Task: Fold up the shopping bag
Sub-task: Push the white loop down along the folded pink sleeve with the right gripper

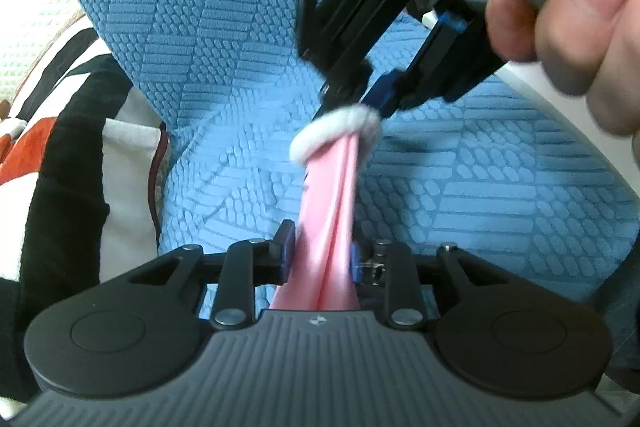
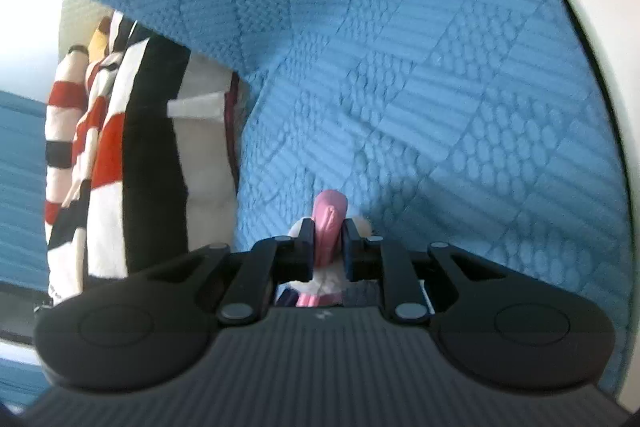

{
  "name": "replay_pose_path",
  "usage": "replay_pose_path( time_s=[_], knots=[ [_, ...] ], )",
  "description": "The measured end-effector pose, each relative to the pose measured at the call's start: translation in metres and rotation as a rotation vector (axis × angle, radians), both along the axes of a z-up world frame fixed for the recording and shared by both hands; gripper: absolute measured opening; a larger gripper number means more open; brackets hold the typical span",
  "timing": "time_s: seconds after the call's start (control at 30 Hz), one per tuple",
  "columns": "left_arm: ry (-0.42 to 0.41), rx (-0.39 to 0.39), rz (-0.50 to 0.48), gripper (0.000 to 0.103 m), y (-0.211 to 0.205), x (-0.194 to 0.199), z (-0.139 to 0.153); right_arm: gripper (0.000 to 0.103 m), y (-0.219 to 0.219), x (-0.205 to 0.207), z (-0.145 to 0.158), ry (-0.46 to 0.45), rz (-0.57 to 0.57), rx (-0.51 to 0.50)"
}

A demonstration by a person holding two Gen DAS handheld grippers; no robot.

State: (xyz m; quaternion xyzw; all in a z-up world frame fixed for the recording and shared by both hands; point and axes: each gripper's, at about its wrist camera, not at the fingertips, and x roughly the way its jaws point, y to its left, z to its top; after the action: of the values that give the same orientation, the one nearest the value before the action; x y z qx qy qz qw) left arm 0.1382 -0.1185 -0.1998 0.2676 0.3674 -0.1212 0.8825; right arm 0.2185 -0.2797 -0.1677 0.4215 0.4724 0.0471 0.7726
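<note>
The shopping bag shows as a stretched band of pink fabric [image 1: 328, 211] with a fluffy white trim [image 1: 336, 131] at its far end. My left gripper [image 1: 320, 247] is shut on the near end of the pink band. My right gripper [image 1: 360, 95], held by a hand [image 1: 568, 27], comes in from the upper right and pinches the bag at the white trim. In the right wrist view my right gripper [image 2: 328, 239] is shut on the pink fabric [image 2: 329, 219], with white fluff [image 2: 366, 225] bulging beside its fingers. The band hangs taut between both grippers, above the blue cover.
A textured blue cover [image 1: 200, 39] fills the background in both views. At the left lies a cushion or cloth in black, white and red stripes [image 1: 60, 147], also in the right wrist view [image 2: 120, 147]. A white edge [image 2: 592, 67] curves along the right.
</note>
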Motion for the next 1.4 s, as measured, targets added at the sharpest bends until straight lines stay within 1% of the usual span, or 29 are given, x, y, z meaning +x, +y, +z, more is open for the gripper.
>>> replay_pose_path(
  time_s=[0.13,0.3,0.33,0.37,0.4,0.5,0.57,0.7,0.77,0.87,0.97,1.03,1.1,1.17,1.23,1.3,1.4],
  knots=[
    [0.012,-0.018,0.007,0.034,0.001,0.0,0.0,0.017,-0.012,-0.002,0.004,-0.009,-0.044,0.0],
    [-0.028,0.011,-0.028,0.03,-0.002,-0.006,0.003,0.017,-0.025,-0.006,0.011,-0.026,-0.085,0.008],
    [-0.039,0.021,-0.032,0.027,-0.003,-0.007,0.003,0.017,-0.027,-0.007,0.011,-0.026,-0.086,0.011],
    [-0.047,0.029,-0.029,0.024,-0.003,-0.007,0.003,0.017,-0.027,-0.007,0.011,-0.024,-0.083,0.015],
    [-0.051,0.033,-0.023,0.019,-0.003,-0.006,0.003,0.018,-0.025,-0.007,0.01,-0.025,-0.077,0.017],
    [-0.036,0.055,-0.027,0.015,-0.001,-0.005,0.001,0.018,-0.014,-0.005,0.005,-0.012,-0.019,0.058],
    [-0.046,0.071,-0.026,0.014,-0.001,-0.005,0.0,0.018,-0.007,-0.006,0.001,0.004,0.004,0.064],
    [-0.043,0.064,-0.029,0.014,-0.001,-0.004,0.0,0.018,0.008,-0.005,-0.007,0.036,0.052,0.086],
    [-0.04,0.06,-0.029,0.014,-0.001,-0.003,0.0,0.018,0.013,-0.006,-0.007,0.033,0.064,0.072],
    [-0.028,0.019,-0.016,0.014,0.003,0.0,0.003,0.021,0.013,-0.005,-0.001,0.017,0.055,0.052],
    [-0.005,-0.054,0.009,0.014,0.009,0.005,0.009,0.024,0.013,-0.006,0.009,-0.014,0.05,0.008],
    [0.026,-0.098,0.028,0.014,0.013,0.008,0.01,0.026,0.013,-0.008,0.016,-0.033,0.044,-0.008],
    [0.047,-0.13,0.051,0.014,0.017,0.01,0.011,0.027,0.014,-0.012,0.022,-0.052,0.042,0.002],
    [0.063,-0.164,0.071,0.014,0.021,0.013,0.013,0.031,0.016,-0.018,0.027,-0.068,0.044,0.016],
    [0.084,-0.203,0.089,0.015,0.025,0.015,0.014,0.031,0.021,-0.022,0.029,-0.074,0.059,0.022],
    [0.1,-0.229,0.104,0.015,0.029,0.017,0.015,0.031,0.028,-0.023,0.028,-0.066,0.073,0.023],
    [0.117,-0.26,0.124,0.015,0.034,0.019,0.016,0.031,0.035,-0.02,0.022,-0.043,0.08,0.053]
  ],
)
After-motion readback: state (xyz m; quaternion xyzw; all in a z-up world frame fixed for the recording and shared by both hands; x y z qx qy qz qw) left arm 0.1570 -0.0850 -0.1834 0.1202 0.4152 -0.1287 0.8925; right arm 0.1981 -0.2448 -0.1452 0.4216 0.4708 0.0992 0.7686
